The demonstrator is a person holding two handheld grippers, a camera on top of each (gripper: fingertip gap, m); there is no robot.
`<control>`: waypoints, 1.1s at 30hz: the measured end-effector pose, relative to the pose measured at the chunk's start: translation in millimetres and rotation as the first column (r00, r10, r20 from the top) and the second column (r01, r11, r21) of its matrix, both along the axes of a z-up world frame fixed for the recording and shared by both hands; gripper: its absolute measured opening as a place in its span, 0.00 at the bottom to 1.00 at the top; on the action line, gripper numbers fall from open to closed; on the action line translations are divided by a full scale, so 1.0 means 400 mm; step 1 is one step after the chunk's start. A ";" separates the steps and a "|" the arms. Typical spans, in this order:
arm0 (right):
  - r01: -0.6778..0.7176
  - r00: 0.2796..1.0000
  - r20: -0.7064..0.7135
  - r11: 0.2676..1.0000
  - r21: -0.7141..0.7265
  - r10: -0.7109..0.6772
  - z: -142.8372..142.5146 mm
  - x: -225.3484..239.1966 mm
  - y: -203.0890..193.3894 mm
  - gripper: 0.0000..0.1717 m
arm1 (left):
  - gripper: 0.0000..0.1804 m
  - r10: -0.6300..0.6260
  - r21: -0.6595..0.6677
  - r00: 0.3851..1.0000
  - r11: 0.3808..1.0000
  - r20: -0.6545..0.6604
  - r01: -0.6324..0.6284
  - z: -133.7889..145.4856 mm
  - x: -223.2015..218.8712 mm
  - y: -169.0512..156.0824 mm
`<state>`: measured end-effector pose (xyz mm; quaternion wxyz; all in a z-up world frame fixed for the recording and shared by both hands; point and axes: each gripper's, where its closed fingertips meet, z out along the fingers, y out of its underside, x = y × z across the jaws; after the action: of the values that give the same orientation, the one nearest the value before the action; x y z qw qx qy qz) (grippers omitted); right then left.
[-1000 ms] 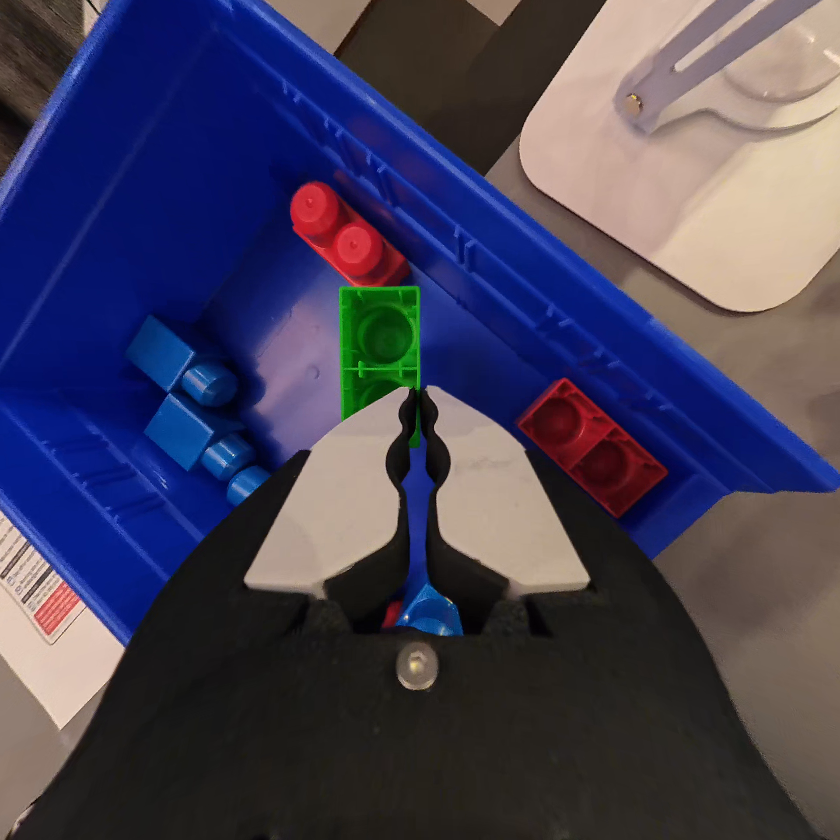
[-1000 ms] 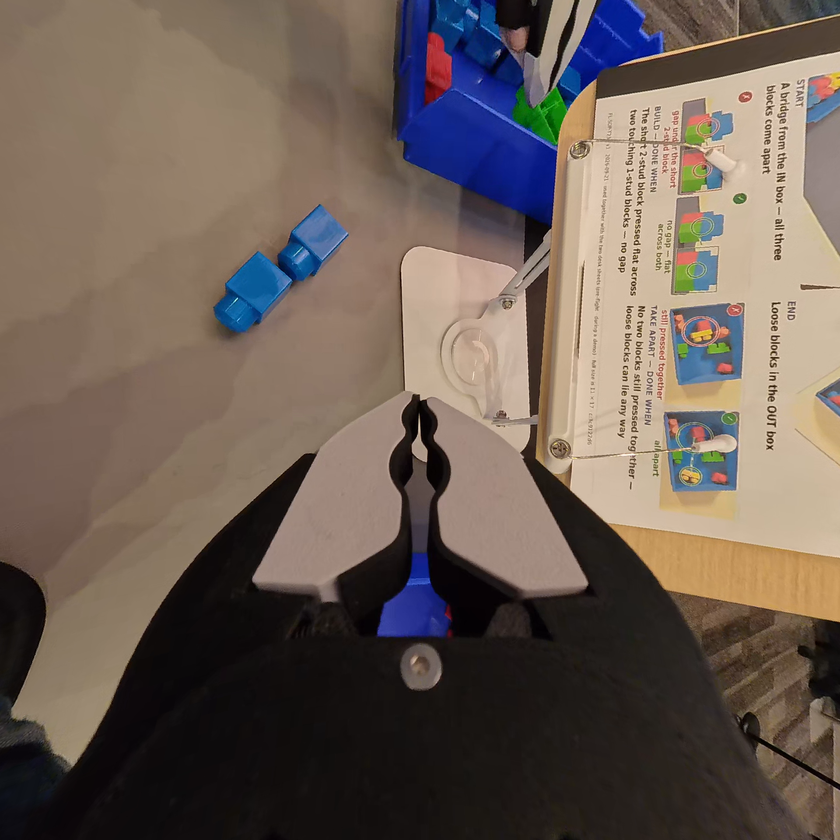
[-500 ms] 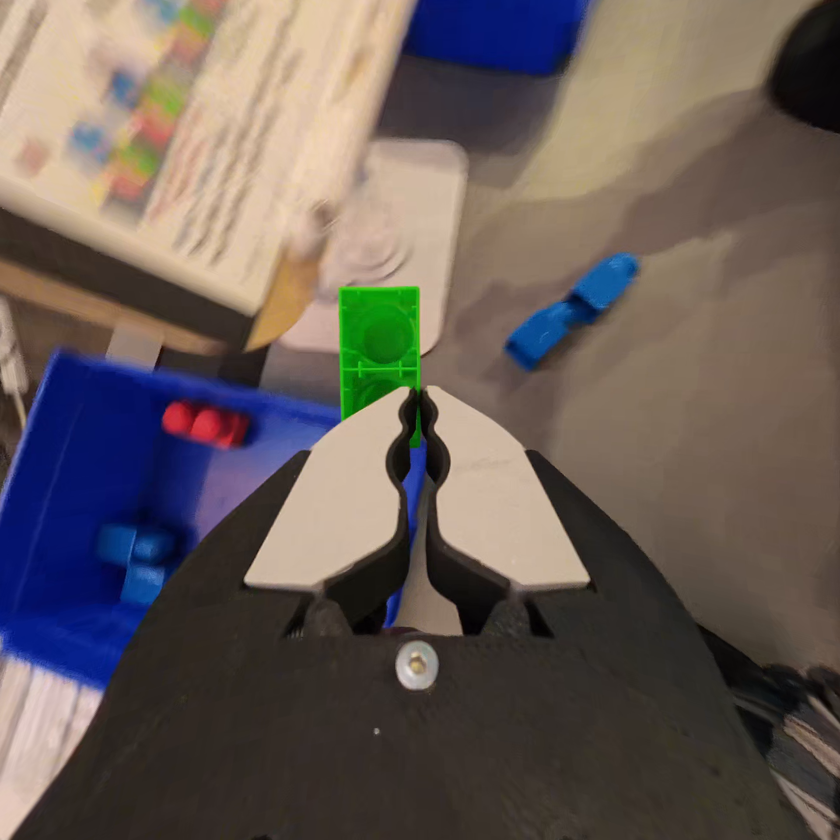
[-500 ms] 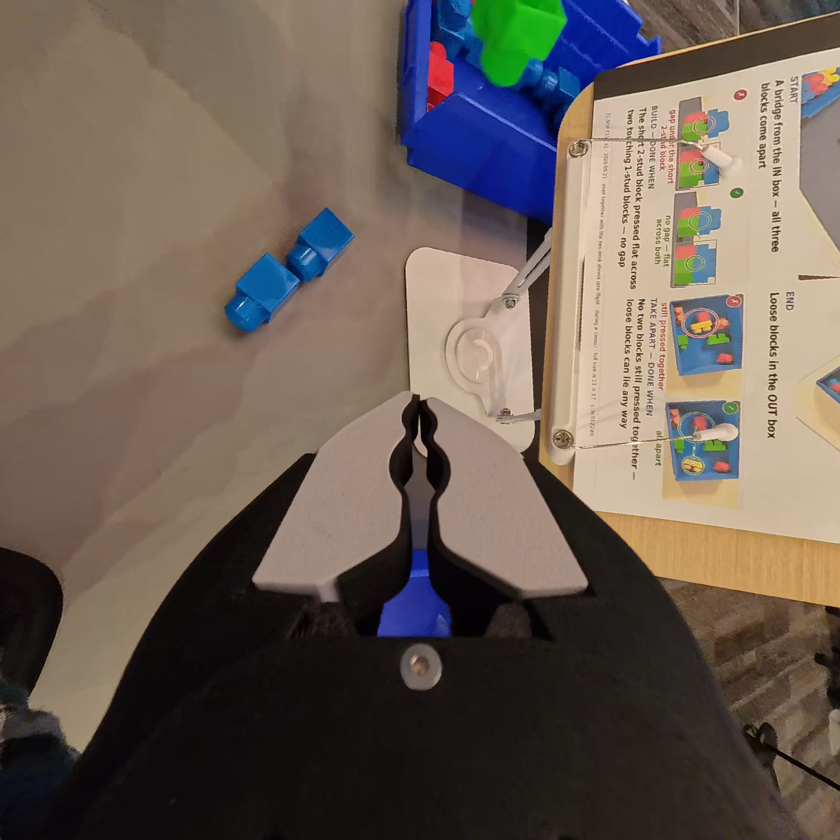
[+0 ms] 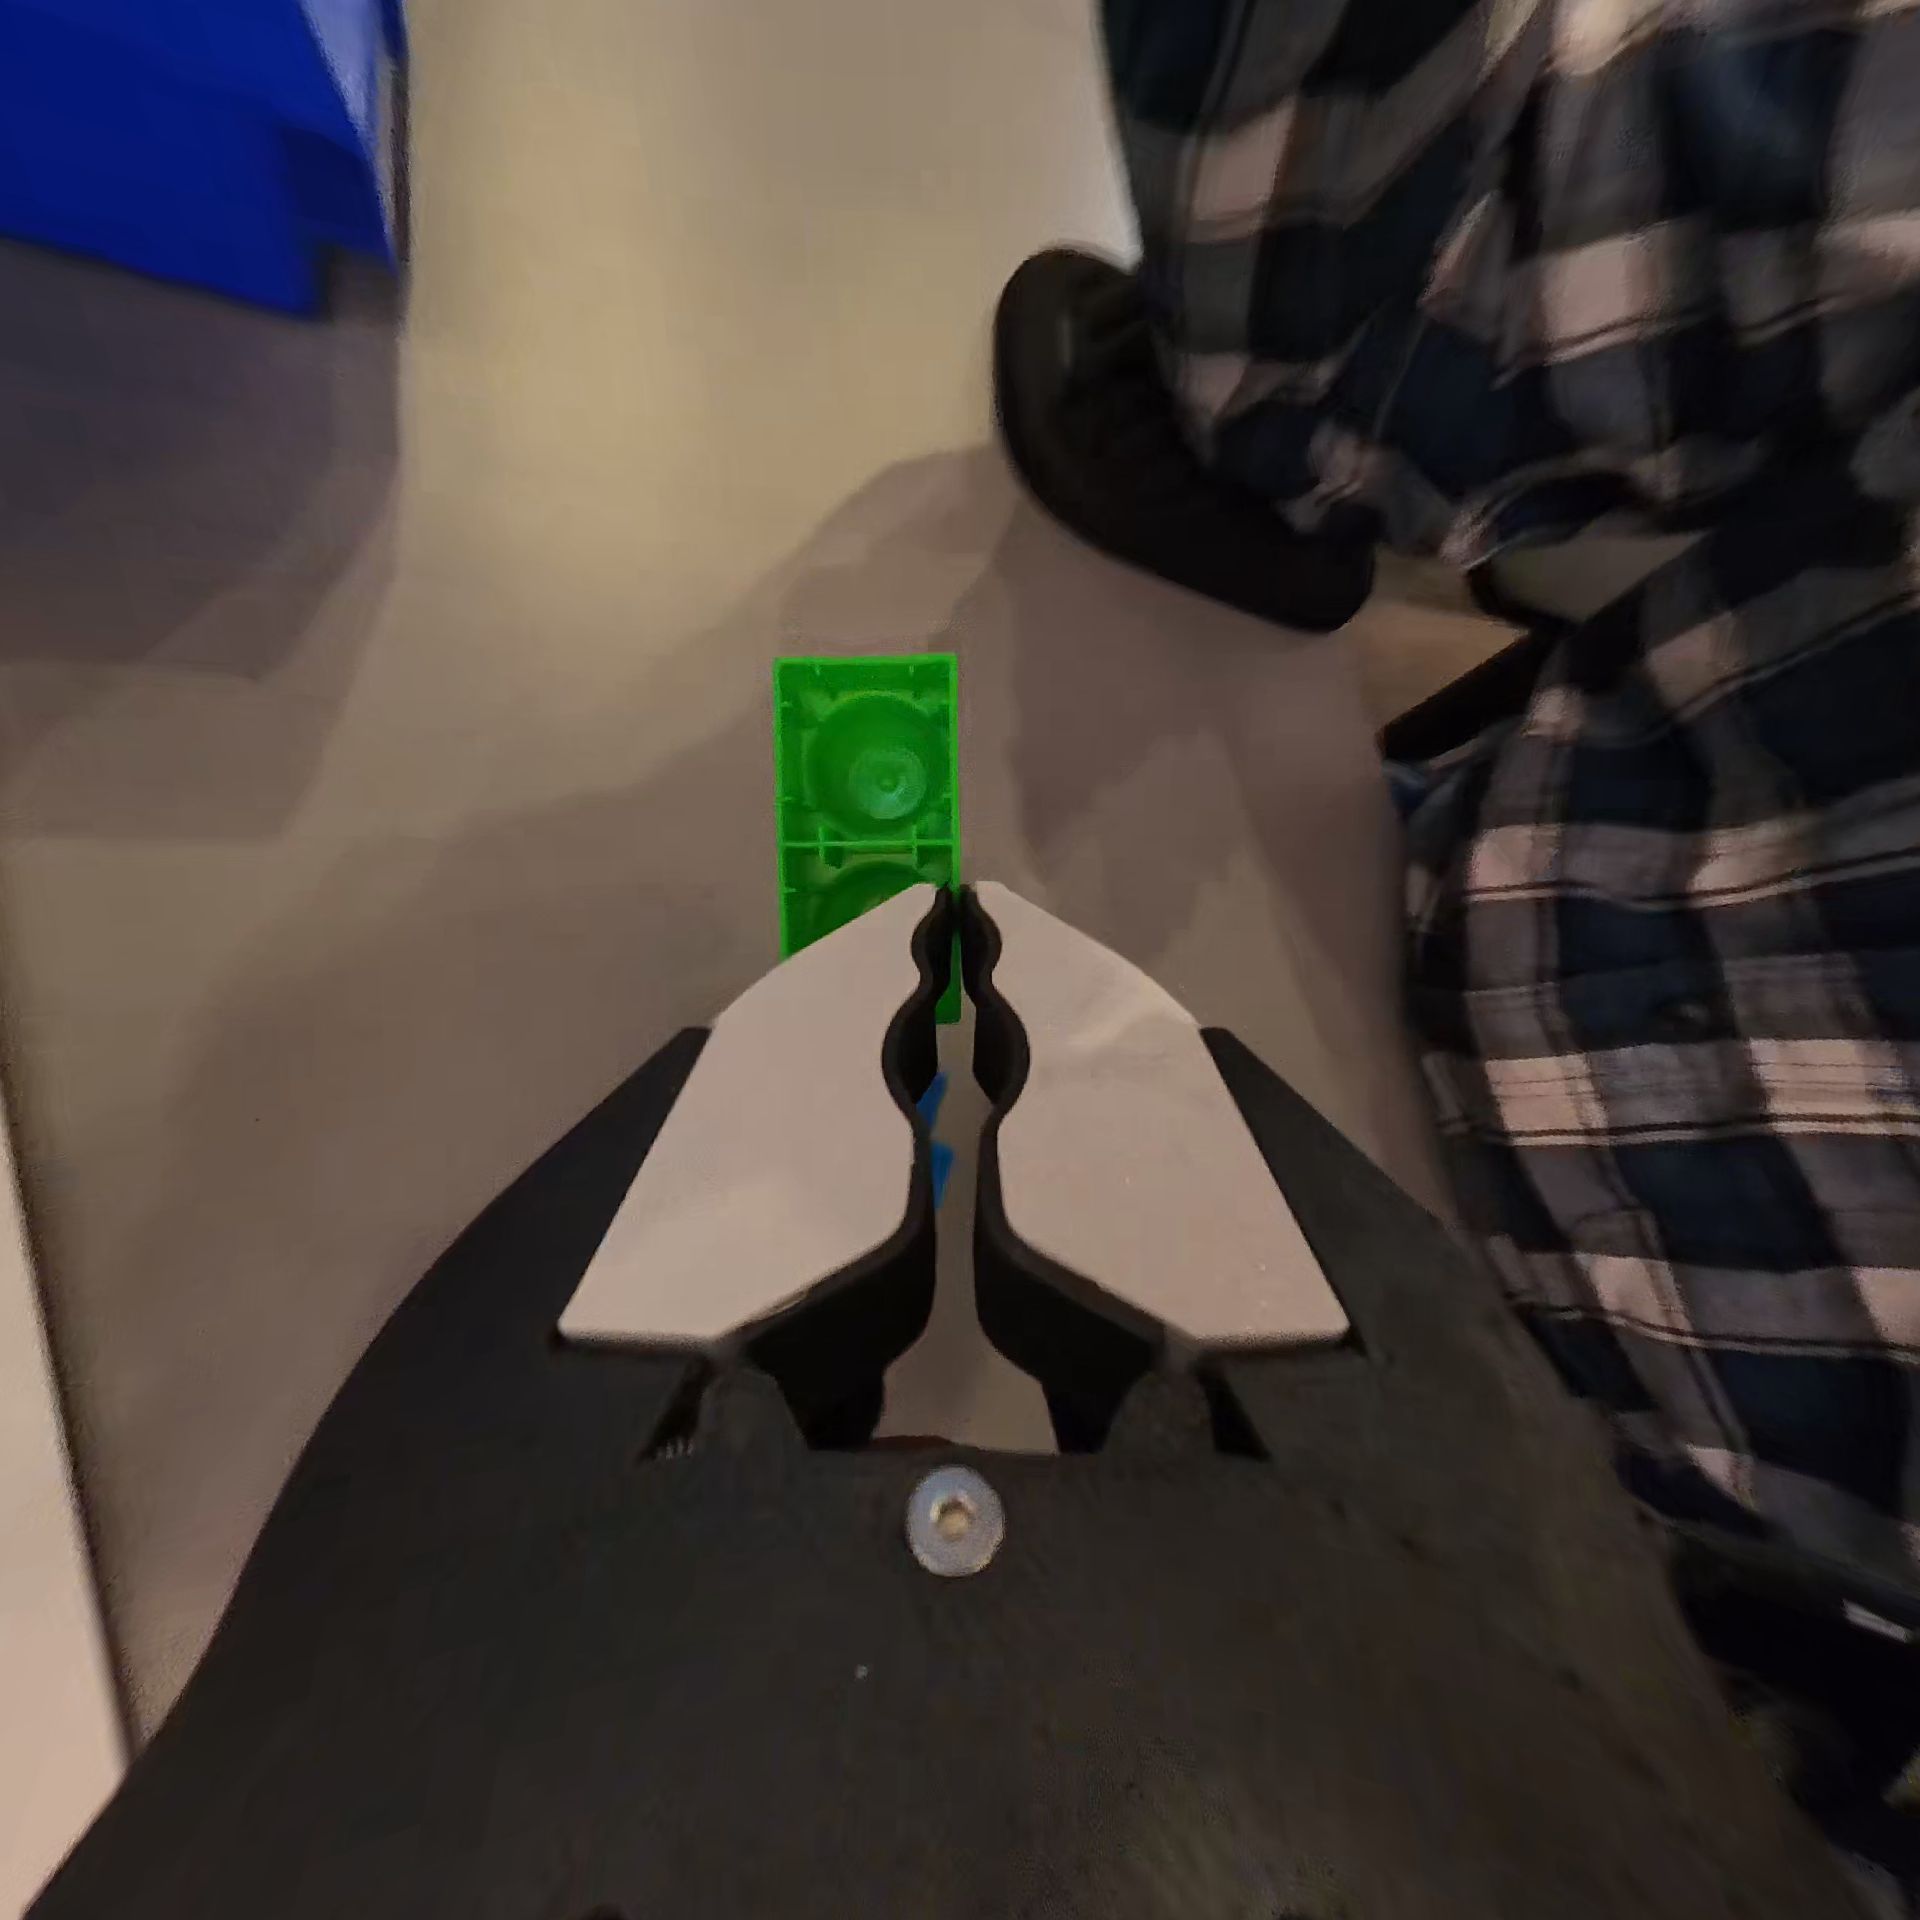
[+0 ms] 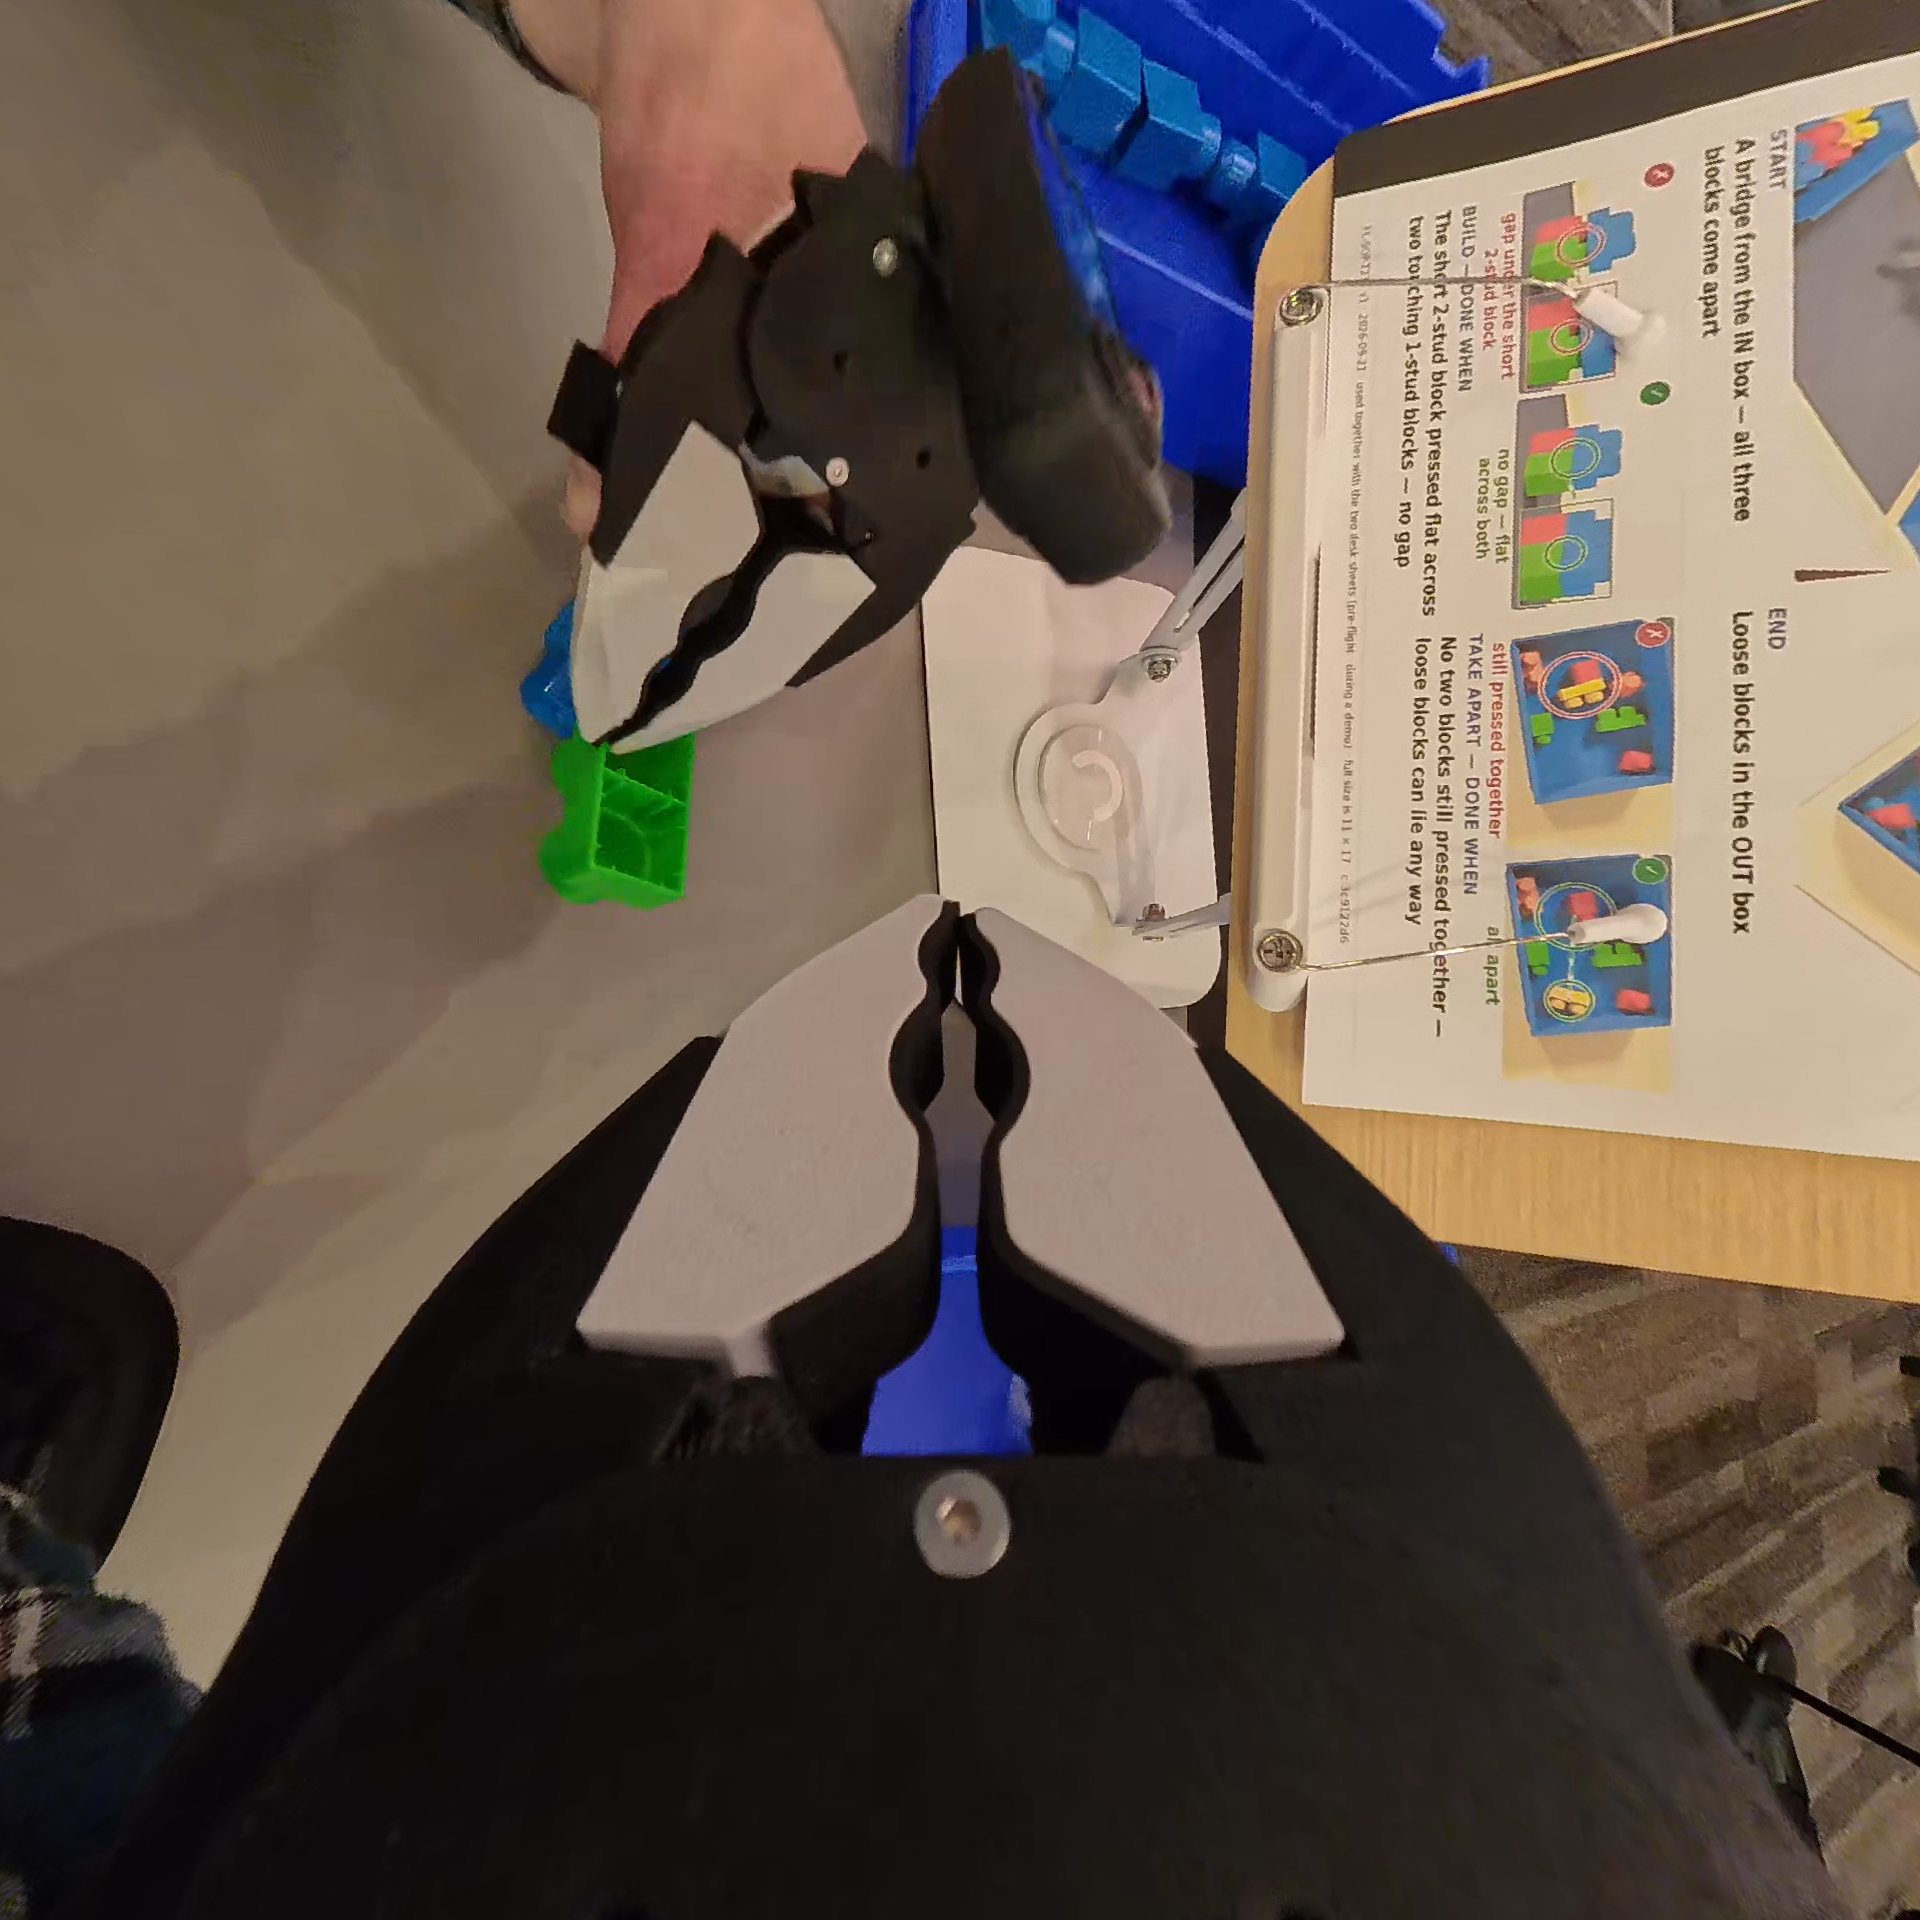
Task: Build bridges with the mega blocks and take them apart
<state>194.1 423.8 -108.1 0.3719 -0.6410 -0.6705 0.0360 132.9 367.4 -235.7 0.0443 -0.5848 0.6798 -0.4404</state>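
Observation:
My left gripper (image 5: 954, 896) is shut on the thin side wall of a green two-stud block (image 5: 864, 790), hollow underside facing the camera. In the right wrist view the left gripper (image 6: 623, 732) holds this green block (image 6: 620, 821) low over the grey table, right beside the blue blocks (image 6: 545, 686), which it mostly hides. A bit of blue (image 5: 938, 1132) shows between the left fingers. My right gripper (image 6: 958, 920) is shut, with nothing seen between its tips, and hovers near the white plate.
A blue bin (image 6: 1174, 208) of blocks stands at the far side, and shows top left in the left wrist view (image 5: 187, 135). A white plate with a clear lens (image 6: 1070, 769) and a wooden board with an instruction sheet (image 6: 1558, 623) lie to the right. A plaid sleeve (image 5: 1662, 727) is close by. My hands' fingertips stand some 15 centimetres from each other.
My left gripper lifted the green block out of the blue bin and swung it over to the table beside the blue blocks. The right gripper stayed shut and almost still.

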 end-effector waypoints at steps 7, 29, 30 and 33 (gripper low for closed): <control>-0.010 1.000 0.011 1.000 -0.005 0.010 -0.004 -0.010 -0.005 0.00 | 0.03 0.053 -0.034 0.992 0.998 -0.117 -0.058 -0.067 -0.008 0.055; -0.056 0.997 0.041 0.996 -0.067 0.059 -0.042 -0.047 -0.015 0.00 | 0.25 -0.145 0.516 0.975 0.830 -0.167 0.212 -0.047 -0.170 0.072; -0.057 0.997 0.044 0.996 -0.073 0.060 -0.046 -0.049 -0.014 0.00 | 0.25 -0.186 0.538 0.974 0.812 -0.128 0.226 -0.048 -0.150 0.048; -0.058 0.997 0.049 0.995 -0.081 0.062 -0.052 -0.051 -0.013 0.00 | 0.24 -0.236 0.608 0.955 0.738 -0.177 0.295 -0.084 -0.131 0.017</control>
<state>173.9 418.4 -128.9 0.3273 -0.6355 -0.6969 0.0573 80.5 374.3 -269.4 0.1433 -0.4521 0.8649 -0.1643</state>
